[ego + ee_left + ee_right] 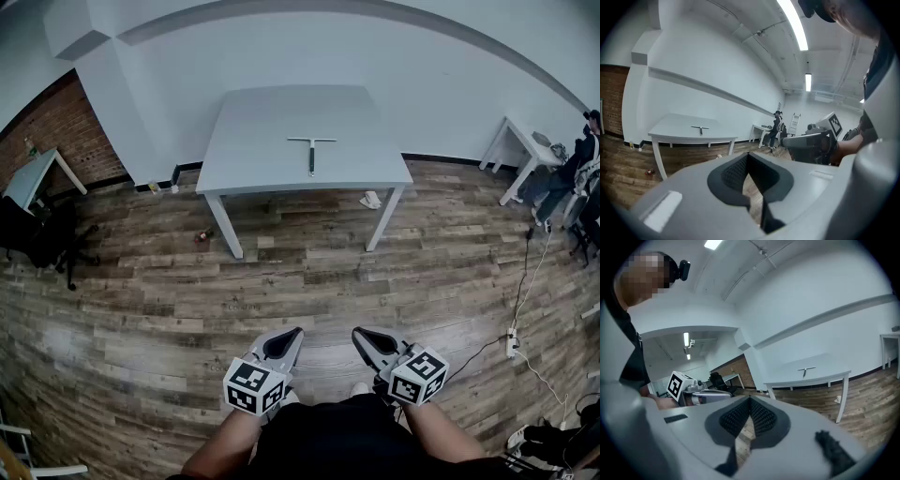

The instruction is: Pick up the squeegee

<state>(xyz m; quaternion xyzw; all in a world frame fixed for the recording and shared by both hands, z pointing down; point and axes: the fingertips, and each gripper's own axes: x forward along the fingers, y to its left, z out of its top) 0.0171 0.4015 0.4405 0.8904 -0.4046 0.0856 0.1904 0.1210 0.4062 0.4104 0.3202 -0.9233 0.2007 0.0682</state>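
The squeegee [310, 150], a T-shaped tool with a dark handle, lies on a white table [253, 122] across the room, far ahead of both grippers. In the left gripper view the squeegee [700, 128] is small at the left; the right gripper view has the squeegee [806, 369] on the table [829, 367] at the right. My left gripper [281, 345] and right gripper [370, 342] hover side by side over the wood floor, close to my body. The left gripper [748, 154] and the right gripper [750, 399] are both shut, tips meeting, nothing between them.
A second white table [511, 131] stands at the far right, with a person [577, 169] beside it. A cable and power strip [512, 342] lie on the floor at right. A small red object [201, 237] and white scrap [371, 199] lie near the table legs. A black chair [37, 234] is at left.
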